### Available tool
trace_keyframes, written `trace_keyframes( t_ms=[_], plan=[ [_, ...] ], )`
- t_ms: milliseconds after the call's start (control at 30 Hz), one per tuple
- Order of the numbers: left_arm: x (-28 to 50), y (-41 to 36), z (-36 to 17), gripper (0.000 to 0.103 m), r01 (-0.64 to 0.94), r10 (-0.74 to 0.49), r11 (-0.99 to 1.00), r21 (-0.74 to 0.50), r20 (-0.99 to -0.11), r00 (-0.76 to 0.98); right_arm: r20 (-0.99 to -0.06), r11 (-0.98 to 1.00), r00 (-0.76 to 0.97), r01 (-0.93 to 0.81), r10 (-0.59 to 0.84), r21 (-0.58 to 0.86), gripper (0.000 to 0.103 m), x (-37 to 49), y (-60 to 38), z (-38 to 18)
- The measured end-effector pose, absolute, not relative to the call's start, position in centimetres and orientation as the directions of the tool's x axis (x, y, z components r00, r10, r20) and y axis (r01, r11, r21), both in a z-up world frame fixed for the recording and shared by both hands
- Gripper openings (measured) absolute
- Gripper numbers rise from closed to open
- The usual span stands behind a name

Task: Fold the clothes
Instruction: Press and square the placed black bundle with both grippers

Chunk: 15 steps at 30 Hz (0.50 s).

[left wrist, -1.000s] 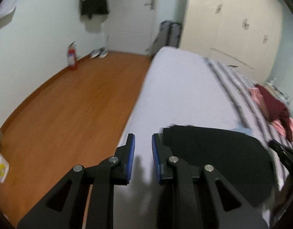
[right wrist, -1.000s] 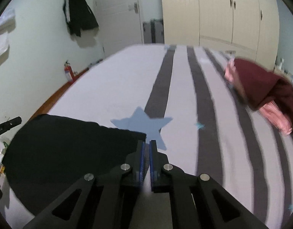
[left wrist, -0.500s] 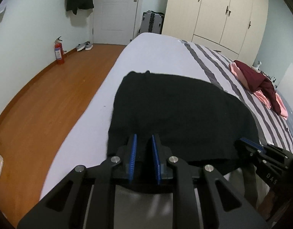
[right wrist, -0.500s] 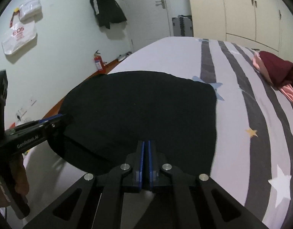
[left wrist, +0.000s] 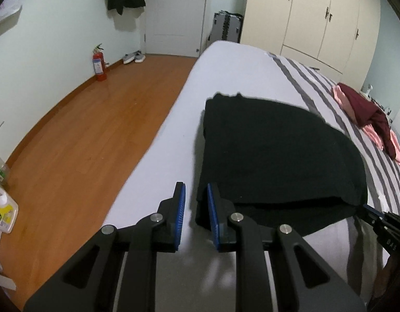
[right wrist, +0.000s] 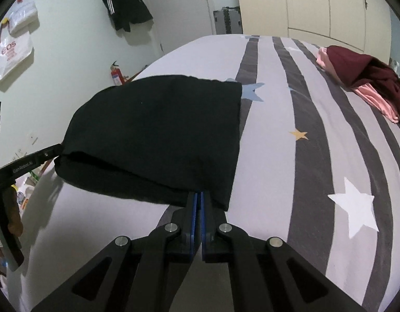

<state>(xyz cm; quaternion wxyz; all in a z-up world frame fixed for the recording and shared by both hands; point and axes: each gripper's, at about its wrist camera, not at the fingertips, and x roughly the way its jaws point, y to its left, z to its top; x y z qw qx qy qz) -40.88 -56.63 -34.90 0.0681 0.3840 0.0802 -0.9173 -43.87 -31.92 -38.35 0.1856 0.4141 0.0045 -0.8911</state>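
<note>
Fabric of the black garment (right wrist: 158,135) looks soft, light and floppy; right gripper (right wrist: 199,202) pinches its near corner, left gripper (left wrist: 195,208) gapes empty beside the other.

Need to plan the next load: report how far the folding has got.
Done: the black garment lies doubled over on the bed. In hand: the right hand-held gripper pinches its near corner; the left hand-held gripper is open beside it. Left: the red and pink clothes lie unfolded.
</note>
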Motion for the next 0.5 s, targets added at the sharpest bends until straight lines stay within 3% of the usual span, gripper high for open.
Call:
trace_keyframes(
  t_ms=[300,500],
  plan=[
    [-43.8,-53.1,-31.7,0.016,0.079,-0.016,-0.994,-0.069,-0.643,-0.766,-0.652,-0.92,-0.666,0.367,-0.362,0.136,0.003,-48.6,-33.6,-34.8],
    [-49.0,-52.8,-35.6,0.016,0.088,-0.042,-0.996,-0.03,-0.7,-0.713,-0.686,-0.922,-0.647,0.375,-0.332,0.092,0.003,-53.3,-36.4,-36.1]
  ],
)
